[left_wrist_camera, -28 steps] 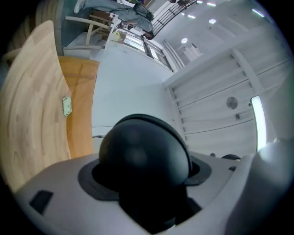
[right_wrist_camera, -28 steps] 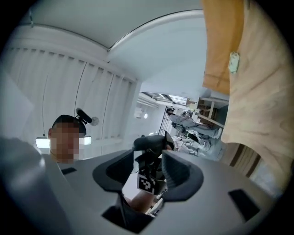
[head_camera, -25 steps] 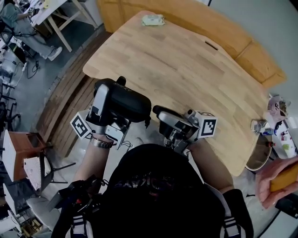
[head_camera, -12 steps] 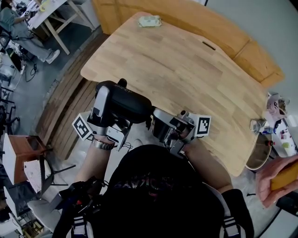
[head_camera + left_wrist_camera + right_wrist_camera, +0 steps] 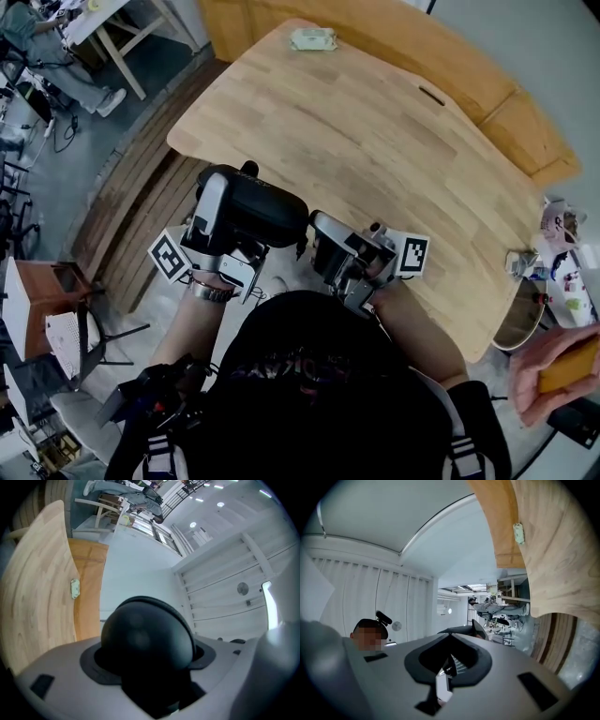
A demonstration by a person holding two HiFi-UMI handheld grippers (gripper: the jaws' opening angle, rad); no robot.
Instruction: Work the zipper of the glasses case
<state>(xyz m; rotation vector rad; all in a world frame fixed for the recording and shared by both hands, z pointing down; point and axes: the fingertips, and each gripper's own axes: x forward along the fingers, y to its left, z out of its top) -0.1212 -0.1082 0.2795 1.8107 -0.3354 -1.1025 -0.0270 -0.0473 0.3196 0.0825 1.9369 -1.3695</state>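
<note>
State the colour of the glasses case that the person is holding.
The glasses case is plain black. It shows best in the head view.

Tabletop open ahead — glasses case nearest, small packet far.

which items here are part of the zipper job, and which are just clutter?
In the job: glasses case, clamped in the left gripper; right gripper, jaws closing beside the case's end, what's between them unclear.
Lying about: small pale packet on the table's far end; clutter past the table's right edge.
</note>
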